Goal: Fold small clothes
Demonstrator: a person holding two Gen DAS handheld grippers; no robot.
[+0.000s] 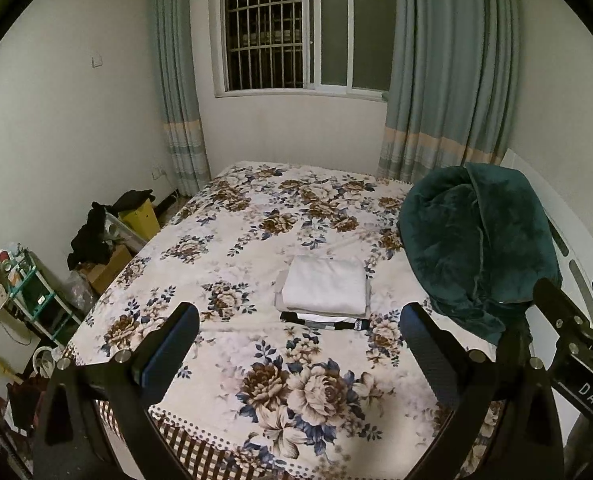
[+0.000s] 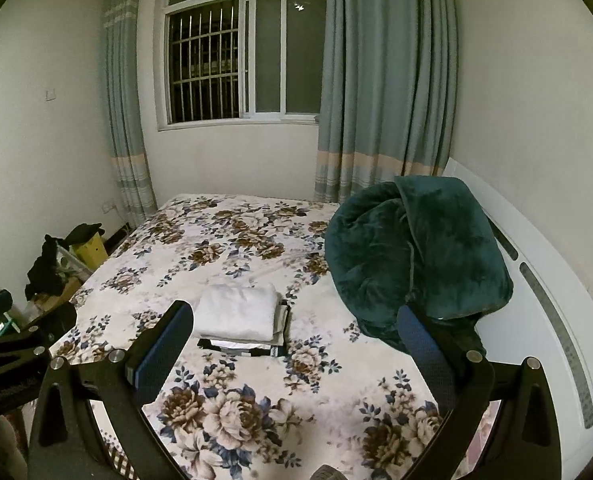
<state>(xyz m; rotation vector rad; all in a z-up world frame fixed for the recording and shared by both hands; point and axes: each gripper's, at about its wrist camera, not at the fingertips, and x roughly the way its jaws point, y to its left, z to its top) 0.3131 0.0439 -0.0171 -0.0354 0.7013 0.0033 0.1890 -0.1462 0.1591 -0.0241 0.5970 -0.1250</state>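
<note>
Bed (image 1: 224,248) covered with a floral spread, seen from the foot end. Near its middle sits a small stack of folded clothes (image 1: 324,292): a white piece on top, a pale grey one under it, and a black-and-white piece at the bottom whose edge sticks out toward the near side. Stack lies flat and squared, touched by neither tool.

Left gripper (image 1: 298,356) is held above the near end of the bed, jaws wide apart, nothing between them. Right gripper (image 2: 294,354) is alongside at similar height, jaws also wide apart and empty.

A dark green blanket (image 1: 476,248) is heaped on the right side of the bed, against the white headboard (image 2: 544,280), well apart from the stack. Window (image 1: 308,28) with bars and blue-grey curtains (image 1: 448,72) on the far wall. Clutter of boxes and dark clothes on the floor to the left.
</note>
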